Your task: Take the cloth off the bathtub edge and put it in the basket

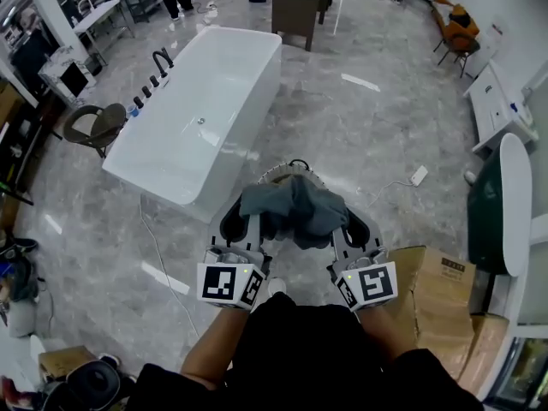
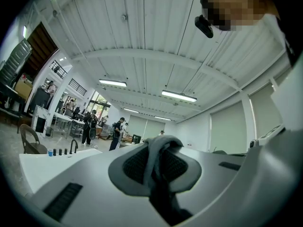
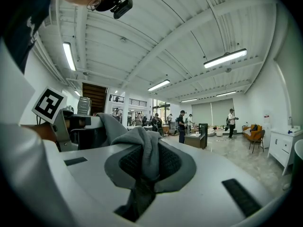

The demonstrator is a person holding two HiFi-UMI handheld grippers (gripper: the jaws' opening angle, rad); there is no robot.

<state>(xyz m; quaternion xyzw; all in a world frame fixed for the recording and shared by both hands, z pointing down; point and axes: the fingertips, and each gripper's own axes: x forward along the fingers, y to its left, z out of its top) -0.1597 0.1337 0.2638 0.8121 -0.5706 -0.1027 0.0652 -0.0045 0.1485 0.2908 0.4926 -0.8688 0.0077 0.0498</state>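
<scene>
A grey cloth [image 1: 293, 208] hangs bunched between my two grippers, held up in front of the person's body. My left gripper [image 1: 248, 225] is shut on its left part and my right gripper [image 1: 347, 229] on its right part. In the left gripper view a fold of the cloth [image 2: 152, 156] is pinched between the dark pads. In the right gripper view the cloth [image 3: 138, 148] is clamped in the same way and drapes off to the left. Just beyond the cloth, part of the basket's rim [image 1: 276, 171] shows on the floor. The white bathtub [image 1: 201, 114] stands to the far left with bare edges.
Cardboard boxes [image 1: 441, 294] sit close on the right. A dark green and white rounded piece [image 1: 492, 208] stands further right. A chair [image 1: 96, 127] is beside the tub's left end. A power strip [image 1: 419, 175] and a cable lie on the marble floor.
</scene>
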